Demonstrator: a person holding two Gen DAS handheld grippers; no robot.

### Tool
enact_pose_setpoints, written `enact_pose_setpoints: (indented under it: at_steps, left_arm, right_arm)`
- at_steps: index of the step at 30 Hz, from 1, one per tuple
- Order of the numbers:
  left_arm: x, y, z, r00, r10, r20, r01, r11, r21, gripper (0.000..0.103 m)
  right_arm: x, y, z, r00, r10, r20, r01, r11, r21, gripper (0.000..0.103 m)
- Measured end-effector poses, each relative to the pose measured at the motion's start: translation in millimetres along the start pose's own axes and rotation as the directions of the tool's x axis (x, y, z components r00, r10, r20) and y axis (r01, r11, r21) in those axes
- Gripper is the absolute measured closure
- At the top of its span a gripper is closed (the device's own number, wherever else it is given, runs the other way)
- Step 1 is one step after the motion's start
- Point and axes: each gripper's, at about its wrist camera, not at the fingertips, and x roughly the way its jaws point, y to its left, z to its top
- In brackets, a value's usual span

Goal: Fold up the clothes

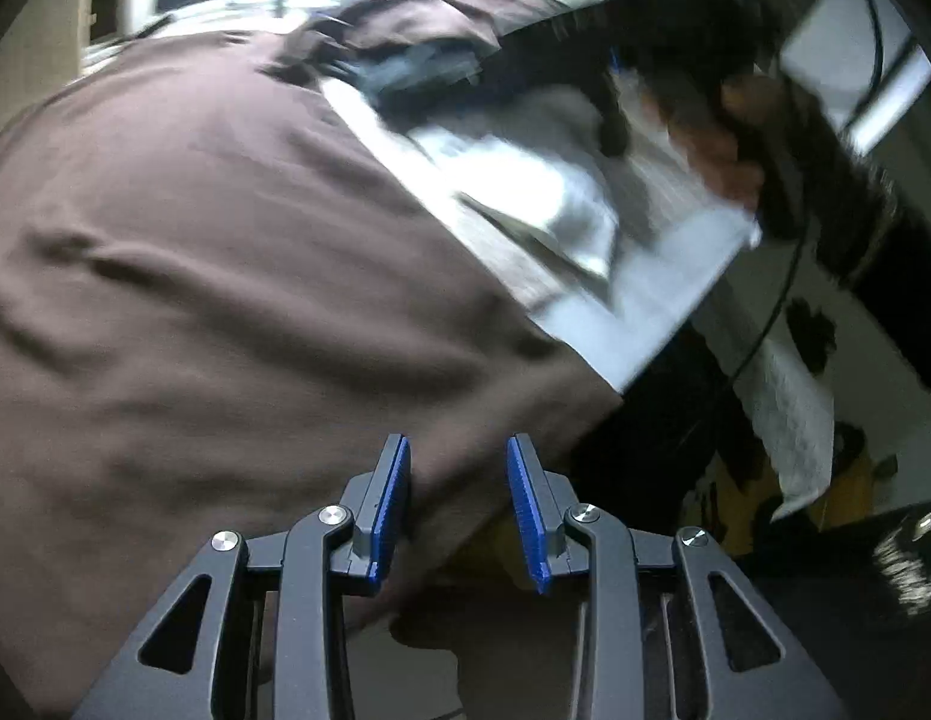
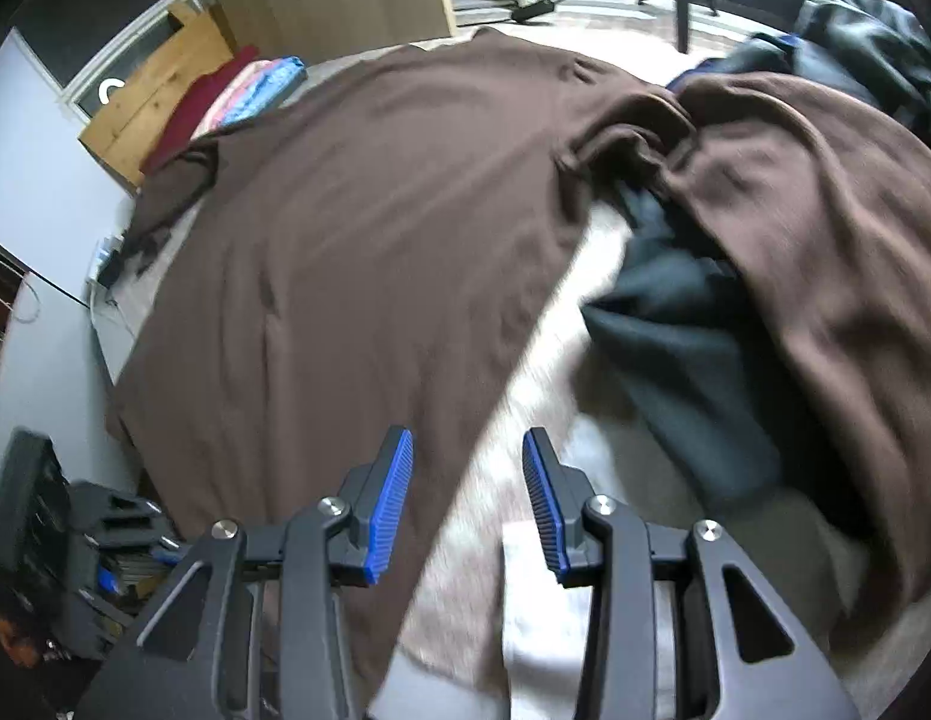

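A big brown garment (image 2: 369, 240) lies spread flat over a pale work surface (image 2: 525, 420). In the left wrist view the same brown garment (image 1: 225, 252) fills the left side, and its edge runs down past the surface's corner. My left gripper (image 1: 459, 504) hovers open over that edge; cloth shows in the gap but the pads do not press on it. My right gripper (image 2: 468, 492) is open above the garment's right edge with nothing between its fingers. The hand (image 1: 735, 144) holding it shows blurred at upper right.
A second brown garment (image 2: 825, 228) lies bunched over a dark green one (image 2: 675, 330) on the right. A wooden crate (image 2: 159, 102) holds folded red, pink and blue cloths. Dark clutter (image 2: 75, 528) sits on the floor at left. A white towel (image 1: 789, 420) hangs below the surface.
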Motion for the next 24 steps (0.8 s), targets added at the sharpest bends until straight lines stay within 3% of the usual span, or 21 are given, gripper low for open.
enact_pose_setpoints:
  at_steps: [2,4,6,8,12,16,19,20,22,24]
  left_arm:
    - [1,-18,-4,1.0,0.001,0.021,-0.001,1.0,0.022,0.065]
    - [0,-34,-6,0.999,-0.054,0.0,0.054,0.998,0.01,0.065]
    - [-4,-53,-3,0.998,0.004,0.056,-0.006,0.999,0.037,0.061]
    - [1,-59,5,0.992,0.086,0.094,-0.087,0.996,0.016,0.055]
    - [23,-55,20,0.978,0.191,0.08,-0.185,0.98,-0.074,0.053]
    - [35,-57,28,0.976,0.202,0.08,-0.197,0.979,-0.057,0.052]
    - [41,-60,28,0.973,0.211,0.094,-0.212,0.977,-0.008,0.057]
    - [42,-60,29,0.973,0.212,0.095,-0.213,0.977,0.008,0.069]
    - [45,-56,32,0.978,0.19,0.082,-0.192,0.981,0.016,0.09]
    - [42,-48,35,0.99,0.13,0.051,-0.13,0.991,-0.006,0.099]
  right_arm:
    - [-11,-8,1,1.0,-0.011,0.018,0.011,1.0,0.02,0.065]
    - [-17,-17,12,0.999,0.005,0.037,-0.007,0.998,0.06,0.063]
    - [-13,-24,31,0.997,0.07,0.036,-0.073,0.993,0.09,0.054]
    - [2,-27,56,0.995,0.096,0.035,-0.099,0.99,0.098,0.053]
    - [52,-33,105,1.0,0.02,0.0,-0.02,0.996,0.082,0.053]
    - [83,-51,132,0.998,-0.035,-0.042,0.041,0.988,0.146,0.053]
    - [92,-57,138,0.998,-0.029,-0.057,0.038,0.986,0.161,0.055]
    - [93,-57,139,0.998,-0.032,-0.052,0.039,0.988,0.147,0.057]
    - [95,-56,140,0.998,-0.044,-0.041,0.048,0.992,0.118,0.096]
    - [93,-51,141,0.999,-0.024,-0.037,0.028,0.995,0.098,0.096]
